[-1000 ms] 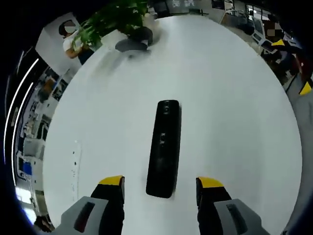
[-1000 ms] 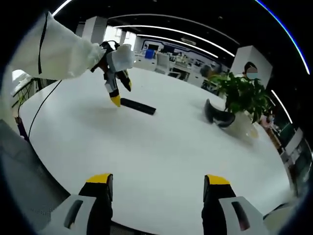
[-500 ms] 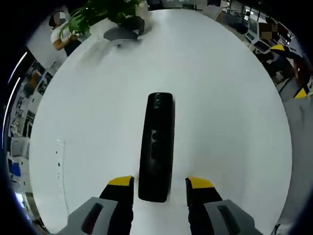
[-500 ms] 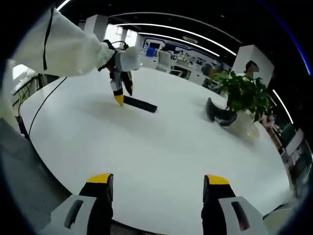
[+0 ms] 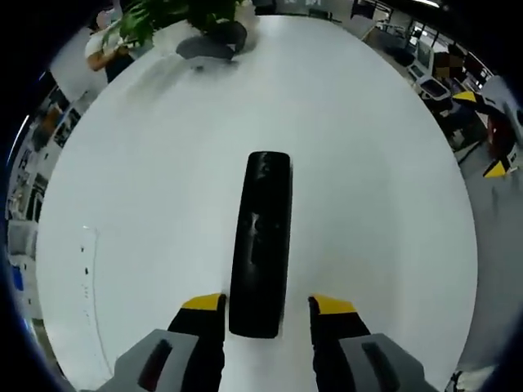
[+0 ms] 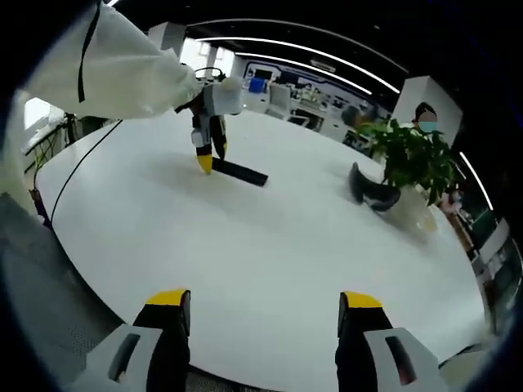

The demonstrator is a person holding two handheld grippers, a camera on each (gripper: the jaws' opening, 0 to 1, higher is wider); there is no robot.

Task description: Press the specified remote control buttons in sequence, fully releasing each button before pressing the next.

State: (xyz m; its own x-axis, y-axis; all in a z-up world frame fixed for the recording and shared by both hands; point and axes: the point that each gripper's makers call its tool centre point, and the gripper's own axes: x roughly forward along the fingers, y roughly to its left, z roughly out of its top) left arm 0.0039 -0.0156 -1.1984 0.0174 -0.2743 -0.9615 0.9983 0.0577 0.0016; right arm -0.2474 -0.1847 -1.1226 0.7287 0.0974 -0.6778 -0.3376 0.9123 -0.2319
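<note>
My left gripper (image 5: 265, 304) is straddling the near end of the long black plastic remote control (image 5: 261, 242)

I am holding the left gripper pointed steeply down at the round white table (image 5: 147, 163), its yellow-tipped jaws parted just wider than the remote, one on each side of its near end; I cannot tell whether they are touching it. In the right gripper view my white sleeve (image 6: 106, 69) is reaching out over the table to it, and the remote is lying flat there, well apart from the green potted plant (image 6: 413, 159) and the dark curved object (image 6: 372, 189) beside it. My right gripper (image 6: 260, 299) is hovering low at the table's near edge, jaws spread wide and holding nothing
</note>
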